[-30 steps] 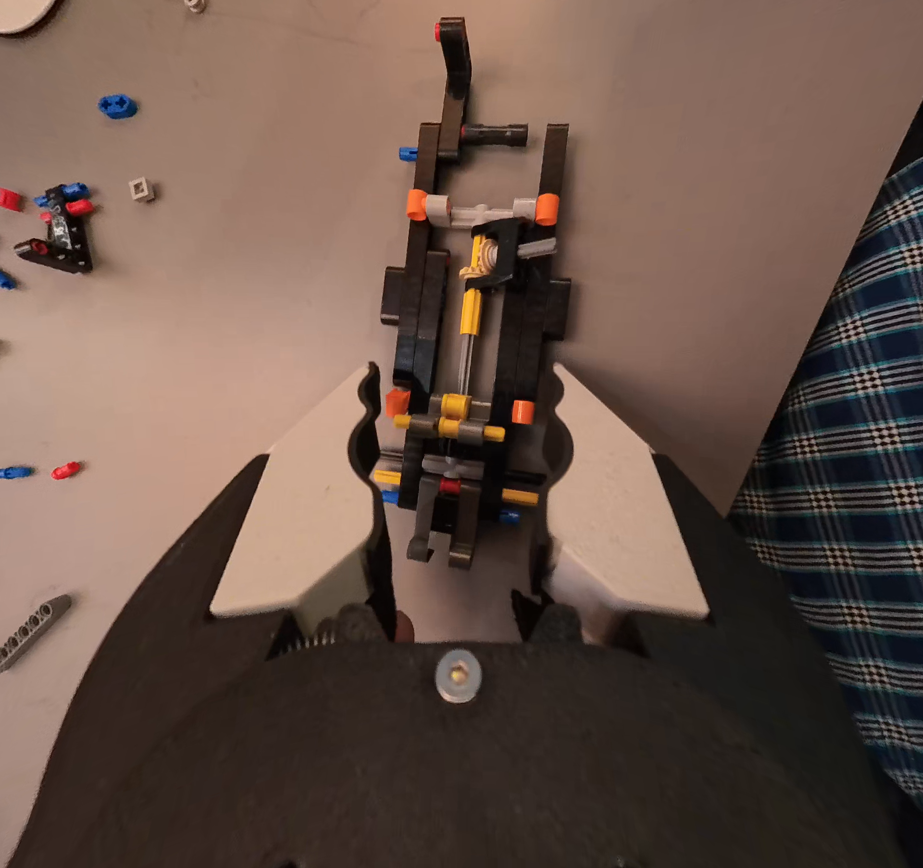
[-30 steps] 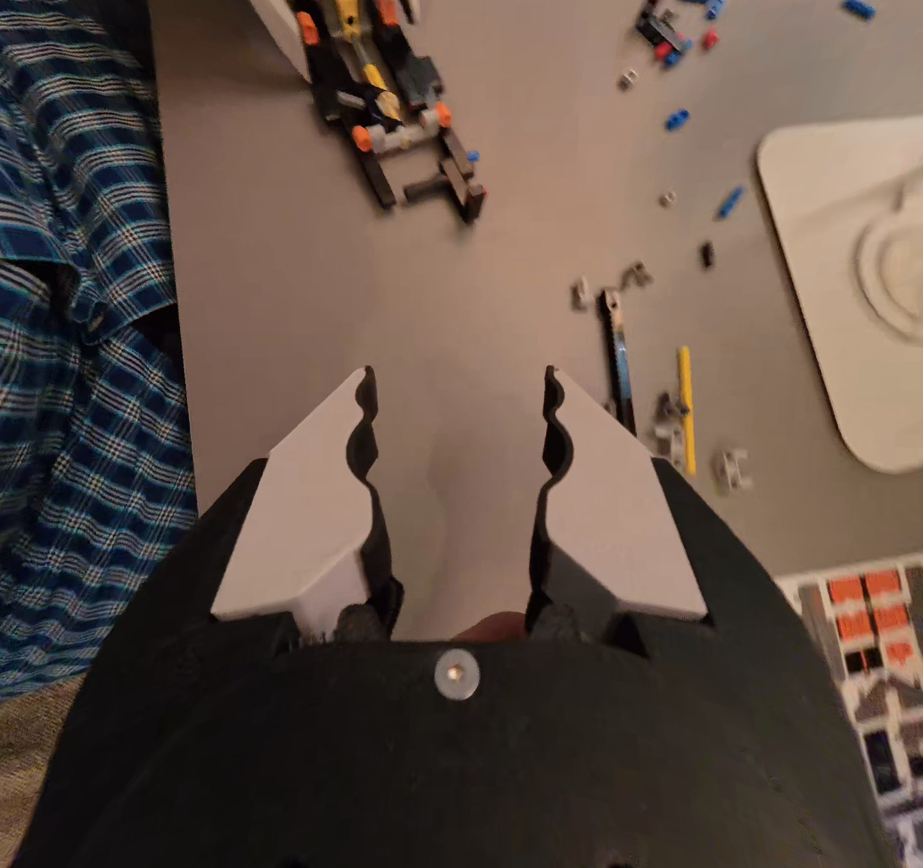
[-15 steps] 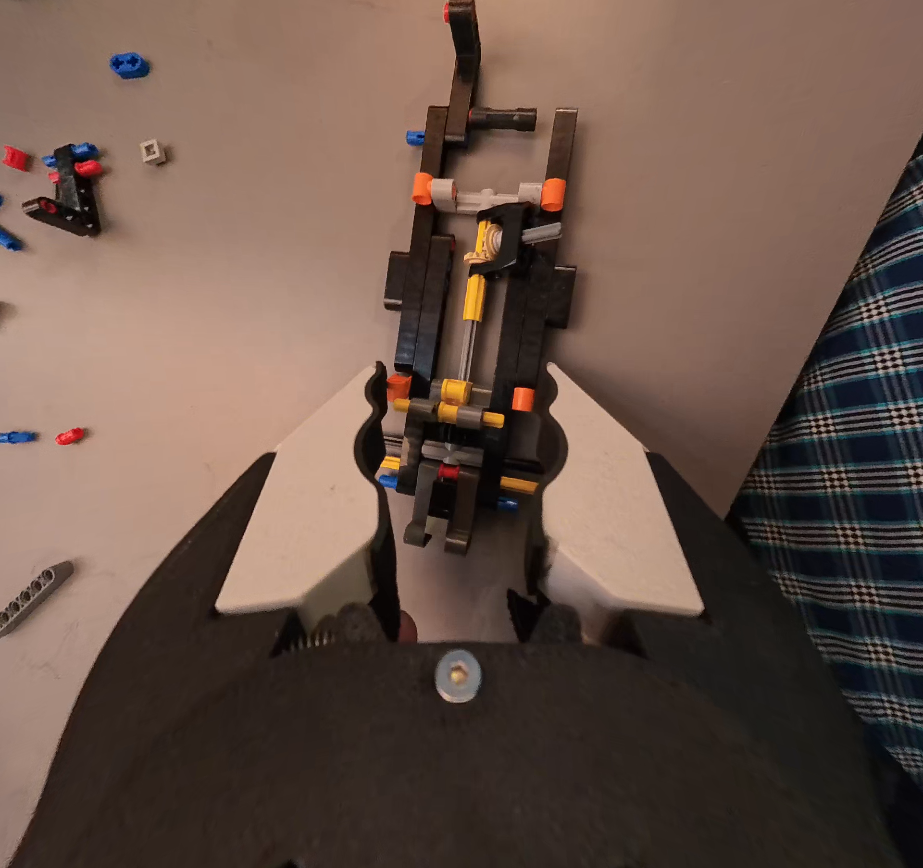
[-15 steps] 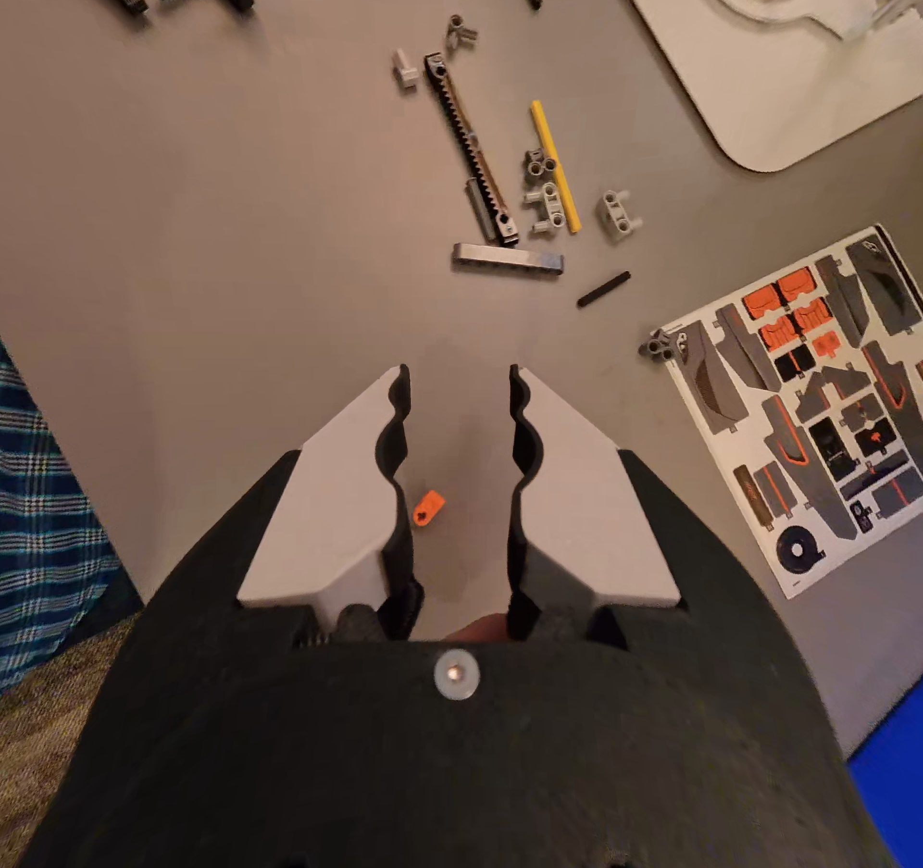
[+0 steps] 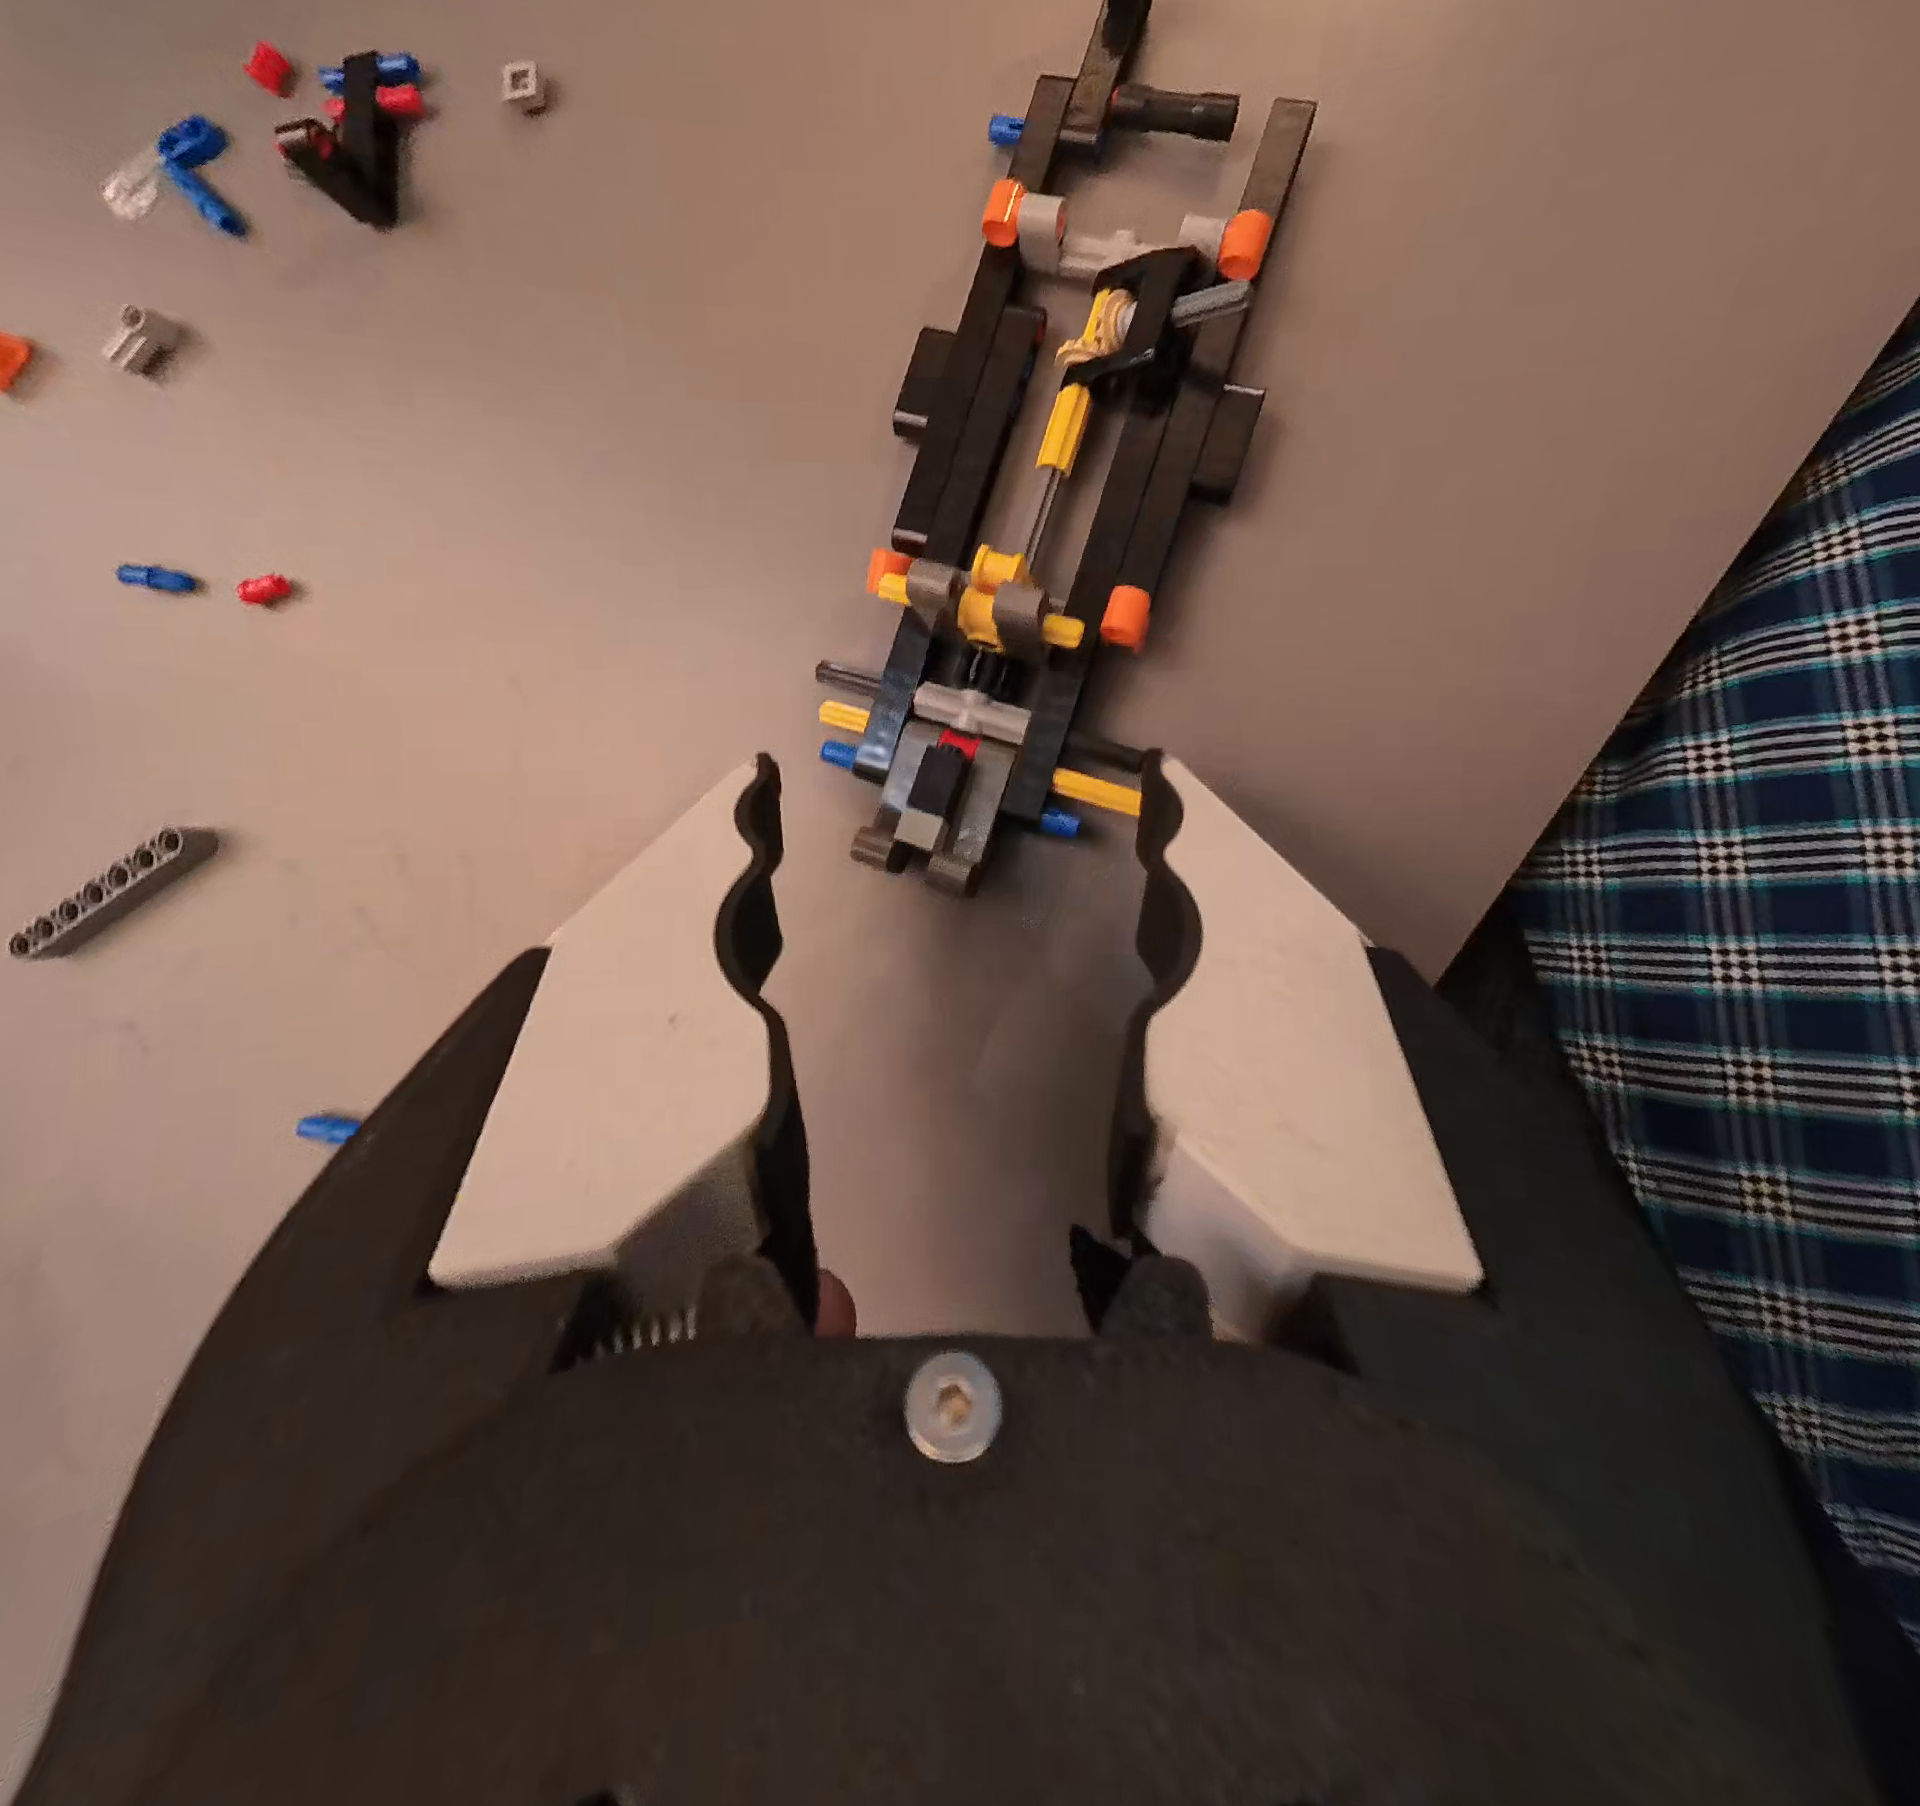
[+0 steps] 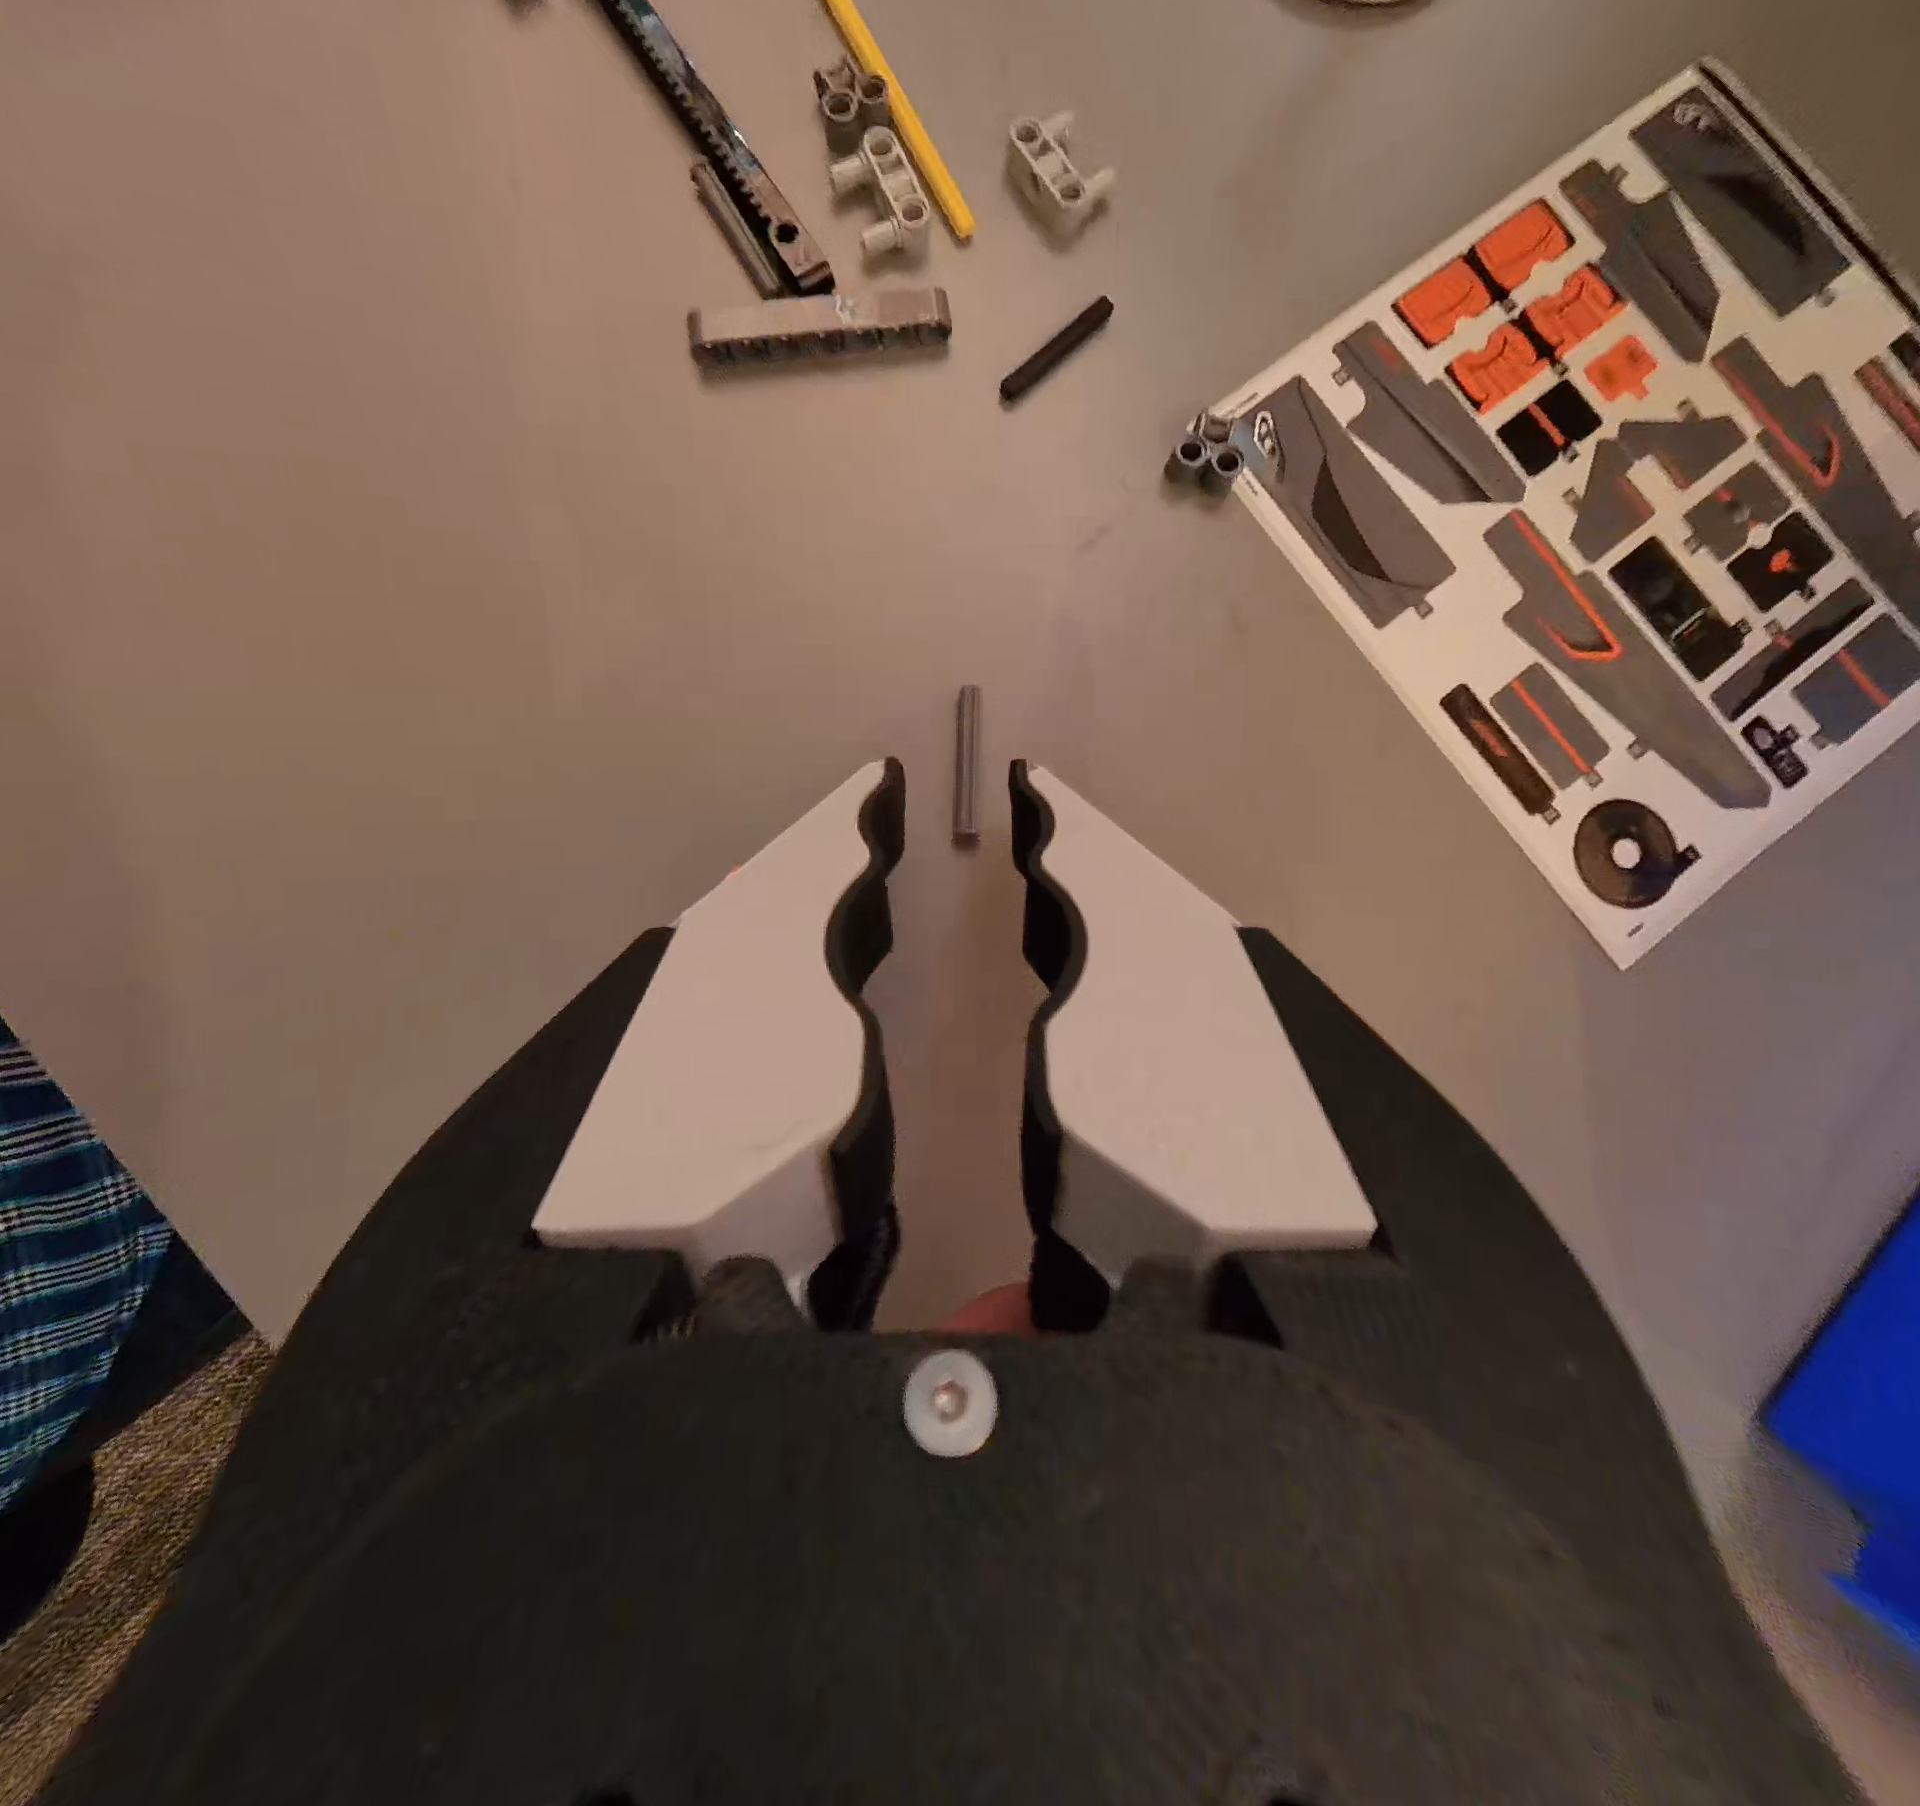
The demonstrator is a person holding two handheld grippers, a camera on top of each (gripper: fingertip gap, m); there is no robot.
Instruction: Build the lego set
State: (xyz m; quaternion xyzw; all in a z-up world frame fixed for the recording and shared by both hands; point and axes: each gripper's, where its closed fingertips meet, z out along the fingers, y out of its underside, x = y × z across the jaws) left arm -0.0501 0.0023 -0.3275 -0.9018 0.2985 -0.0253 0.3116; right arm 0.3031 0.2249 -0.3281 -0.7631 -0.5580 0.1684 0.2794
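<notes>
The black Lego chassis, with orange, yellow and grey parts, lies flat on the grey table in the left wrist view. My left gripper is open and empty, and the chassis's near end sits just ahead of its fingertips. In the right wrist view a short dark grey axle lies on the table between the fingertips of my right gripper. That gripper is narrowly open and its fingers do not touch the axle.
Left of the chassis lie blue and red pins, a small black assembly and a grey beam. Plaid cloth is at the right. The right wrist view shows a gear rack, yellow axle, grey beam, black axle and sticker sheet. Tip to tip, the grippers are about 40 cm apart. To the grey beam: left tips about 15 cm, right tips about 55 cm.
My left gripper has opened wider and drawn back off the chassis's near end. My right gripper has swung away from the chassis, passed an orange piece, narrowed and now straddles the grey axle.
</notes>
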